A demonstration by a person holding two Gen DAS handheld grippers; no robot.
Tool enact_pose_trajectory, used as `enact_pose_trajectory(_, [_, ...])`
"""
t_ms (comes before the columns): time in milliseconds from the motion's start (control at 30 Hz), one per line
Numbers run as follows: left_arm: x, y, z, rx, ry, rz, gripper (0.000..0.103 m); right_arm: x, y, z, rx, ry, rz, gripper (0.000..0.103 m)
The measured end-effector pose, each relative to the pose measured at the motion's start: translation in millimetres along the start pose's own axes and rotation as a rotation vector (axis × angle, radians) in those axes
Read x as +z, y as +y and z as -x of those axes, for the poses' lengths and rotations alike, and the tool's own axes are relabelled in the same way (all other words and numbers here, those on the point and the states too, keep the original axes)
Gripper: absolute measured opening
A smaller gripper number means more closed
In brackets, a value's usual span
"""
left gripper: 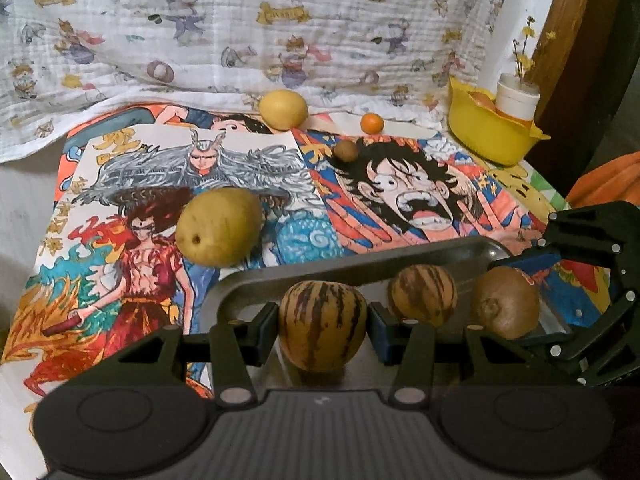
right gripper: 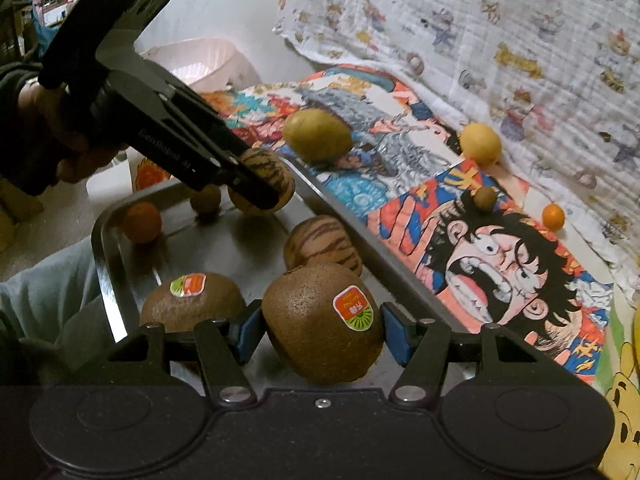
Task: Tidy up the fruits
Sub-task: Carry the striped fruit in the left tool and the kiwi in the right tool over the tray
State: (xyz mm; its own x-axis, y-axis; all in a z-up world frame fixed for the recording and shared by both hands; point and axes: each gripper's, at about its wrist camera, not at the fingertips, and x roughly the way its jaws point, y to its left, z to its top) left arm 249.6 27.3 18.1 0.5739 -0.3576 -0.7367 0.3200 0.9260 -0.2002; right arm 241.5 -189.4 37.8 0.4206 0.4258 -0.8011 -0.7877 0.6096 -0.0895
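My left gripper (left gripper: 322,320) is shut on a brown-striped yellow melon (left gripper: 322,330) over the metal tray (left gripper: 352,266); the right wrist view shows it (right gripper: 260,194) at the tray's far side. My right gripper (right gripper: 320,328) is shut on a stickered kiwi (right gripper: 322,322) over the tray's near part, and the left wrist view shows it (left gripper: 536,300) too. Lying in the tray are a second striped melon (right gripper: 322,246), another kiwi (right gripper: 192,304), an orange (right gripper: 142,222) and a small brown fruit (right gripper: 205,199). A pear (left gripper: 219,226), a lemon (left gripper: 283,109), a small orange (left gripper: 372,123) and a small brown fruit (left gripper: 346,150) lie on the cartoon mats.
A yellow bowl (left gripper: 492,132) holding a white cup stands at the back right of the mats. A white basket (right gripper: 200,64) sits beyond the tray. A printed white cloth (left gripper: 240,32) hangs behind. A person's hand (right gripper: 60,120) grips the left tool.
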Motion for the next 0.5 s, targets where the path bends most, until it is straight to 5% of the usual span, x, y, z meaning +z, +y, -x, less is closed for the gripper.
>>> enact_pose_trajectory(500, [-3,-3,-1,0.008,0.007,-0.026,0.052,2,2,-14,0.021,0.020,0.014,0.063])
